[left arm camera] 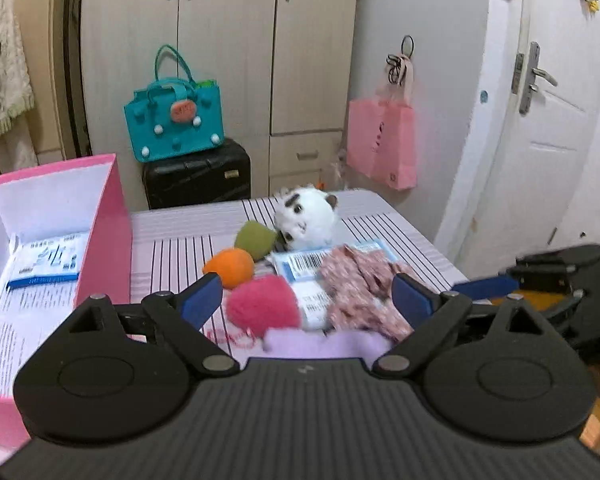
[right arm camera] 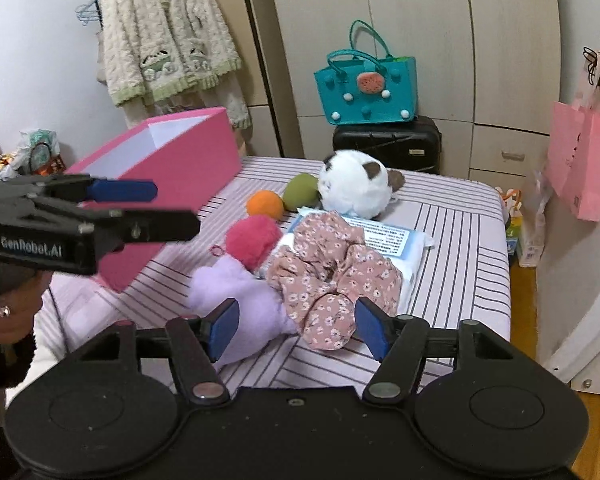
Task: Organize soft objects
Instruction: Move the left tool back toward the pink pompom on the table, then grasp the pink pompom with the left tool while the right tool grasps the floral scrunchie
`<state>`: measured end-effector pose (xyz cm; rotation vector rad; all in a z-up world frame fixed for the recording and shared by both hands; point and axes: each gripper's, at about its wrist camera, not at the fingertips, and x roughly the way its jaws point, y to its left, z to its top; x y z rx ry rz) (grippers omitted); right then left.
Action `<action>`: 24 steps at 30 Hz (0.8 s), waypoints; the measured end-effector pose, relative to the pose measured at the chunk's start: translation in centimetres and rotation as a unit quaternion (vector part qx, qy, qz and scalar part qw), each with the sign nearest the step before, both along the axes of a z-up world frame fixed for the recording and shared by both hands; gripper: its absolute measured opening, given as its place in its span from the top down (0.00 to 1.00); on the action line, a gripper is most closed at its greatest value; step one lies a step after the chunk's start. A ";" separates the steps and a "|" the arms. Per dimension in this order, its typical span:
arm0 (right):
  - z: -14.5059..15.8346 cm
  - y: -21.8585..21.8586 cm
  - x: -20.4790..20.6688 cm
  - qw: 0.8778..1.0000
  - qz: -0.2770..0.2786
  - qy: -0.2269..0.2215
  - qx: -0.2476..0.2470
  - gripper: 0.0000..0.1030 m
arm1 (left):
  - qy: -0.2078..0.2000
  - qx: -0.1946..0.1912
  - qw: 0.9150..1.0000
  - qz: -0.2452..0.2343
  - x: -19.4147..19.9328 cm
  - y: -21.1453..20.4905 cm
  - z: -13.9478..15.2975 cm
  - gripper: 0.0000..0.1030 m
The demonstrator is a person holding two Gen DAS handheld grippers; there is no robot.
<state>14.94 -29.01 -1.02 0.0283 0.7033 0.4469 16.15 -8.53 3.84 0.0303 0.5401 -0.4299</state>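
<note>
Soft things lie in a heap on the striped table (right arm camera: 452,232): a pink plush ball (left arm camera: 264,305) (right arm camera: 253,238), an orange ball (left arm camera: 230,267) (right arm camera: 265,204), a green ball (left arm camera: 255,239) (right arm camera: 300,197), a white plush animal (left arm camera: 306,217) (right arm camera: 354,189), a floral cloth (left arm camera: 356,292) (right arm camera: 332,276) and a lilac plush (right arm camera: 236,300) (left arm camera: 328,346). My left gripper (left arm camera: 306,294) is open and empty above the pink ball. My right gripper (right arm camera: 296,328) is open and empty just in front of the lilac plush and floral cloth.
An open pink box (left arm camera: 104,236) (right arm camera: 188,168) stands at the table's left with a blue-white packet (left arm camera: 46,260) inside. More packets (right arm camera: 392,238) lie under the cloth. A teal bag on a black suitcase (right arm camera: 388,144), a wardrobe and a door stand behind.
</note>
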 end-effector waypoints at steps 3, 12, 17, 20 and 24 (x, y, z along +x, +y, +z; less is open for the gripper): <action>-0.9 0.2 0.8 1.000 -0.009 -0.008 -0.011 0.32 | 0.012 -0.004 1.000 0.007 1.9 -0.1 -1.1 0.11; -2.6 1.3 2.6 0.998 -0.034 -0.027 -0.042 0.14 | 0.074 -0.002 0.996 0.052 6.1 -0.6 -4.5 0.14; -3.7 1.4 3.3 0.996 -0.063 -0.028 -0.053 0.13 | 0.090 0.010 0.992 0.085 7.4 -0.6 -5.7 0.13; -3.7 1.3 3.6 0.997 -0.064 -0.028 -0.035 0.13 | 0.116 0.001 0.990 0.083 8.0 -0.3 -6.2 0.13; -3.9 2.0 3.2 0.993 -0.052 -0.071 -0.081 0.15 | 0.152 -0.033 0.983 0.094 8.5 0.4 -7.0 0.13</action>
